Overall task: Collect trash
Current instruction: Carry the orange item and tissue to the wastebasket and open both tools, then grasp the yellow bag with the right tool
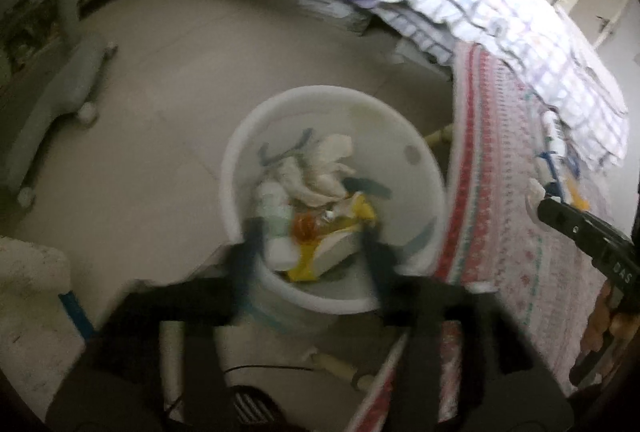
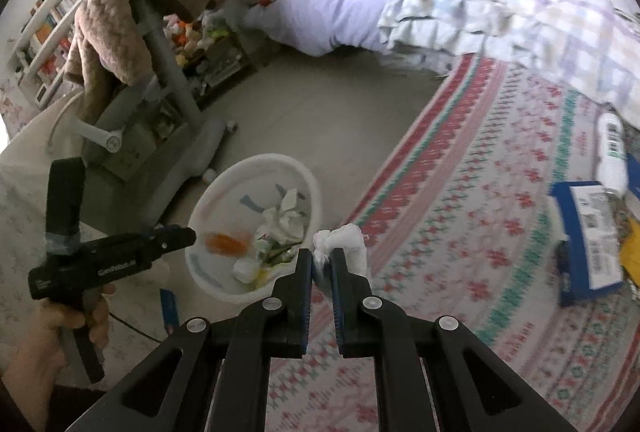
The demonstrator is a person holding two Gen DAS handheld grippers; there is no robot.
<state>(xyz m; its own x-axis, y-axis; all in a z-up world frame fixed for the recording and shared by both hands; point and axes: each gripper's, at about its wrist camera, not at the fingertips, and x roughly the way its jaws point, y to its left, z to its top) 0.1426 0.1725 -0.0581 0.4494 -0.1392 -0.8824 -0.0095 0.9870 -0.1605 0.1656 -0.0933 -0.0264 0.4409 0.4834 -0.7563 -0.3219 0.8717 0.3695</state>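
Right gripper (image 2: 321, 262) pinched tight on white tissue (image 2: 344, 242).

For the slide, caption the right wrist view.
Right gripper holds a crumpled tissue beside the white bin.

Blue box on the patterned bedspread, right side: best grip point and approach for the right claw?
Take the blue box across its short width at the near end, coming from above: it lies flat, long and narrow. The right claw must first drop the crumpled tissue into the white bin.

Soft dim daylight; left view motion-blurred, fisheye edges warped and dark
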